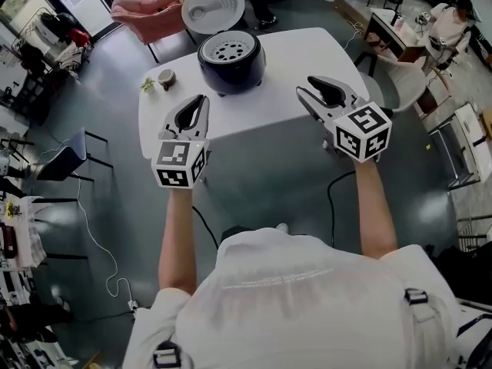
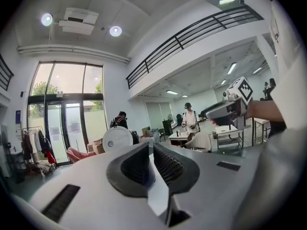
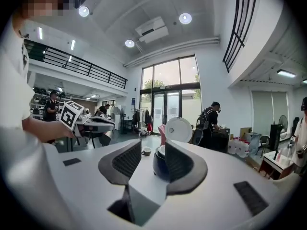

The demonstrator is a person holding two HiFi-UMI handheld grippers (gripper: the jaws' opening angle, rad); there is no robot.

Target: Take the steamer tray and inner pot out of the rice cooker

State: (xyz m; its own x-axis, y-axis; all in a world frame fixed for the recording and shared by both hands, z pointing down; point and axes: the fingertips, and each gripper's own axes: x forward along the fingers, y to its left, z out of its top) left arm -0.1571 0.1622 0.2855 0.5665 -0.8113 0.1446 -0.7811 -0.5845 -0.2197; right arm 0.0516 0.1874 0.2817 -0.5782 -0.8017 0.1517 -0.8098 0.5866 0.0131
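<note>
The white table (image 1: 307, 52) is carrying the dark rice cooker (image 1: 231, 71) at its far middle, and the cooker is standing with its white lid (image 1: 213, 6) swung up on the far side. The perforated steamer tray (image 1: 228, 50) is sitting flat in the cooker's open mouth and filling it, so the inner pot is presumably lying beneath it, and no view is showing it. Being round, the tray is offering no long axis, only its rim, reachable from above. Both grippers are hovering over the table's near edge, apart from the cooker, which is lying farther off and between them. The right gripper (image 1: 307, 87) is holding its jaws apart with nothing clamped. In the right gripper view the cooker is showing straight ahead through the gap, so this hand is probably the better lined up. The left gripper (image 1: 200, 102) is holding its jaws together on nothing, with the cooker lying far and to its right. A small cup (image 1: 166, 78) is standing left of the cooker.
</note>
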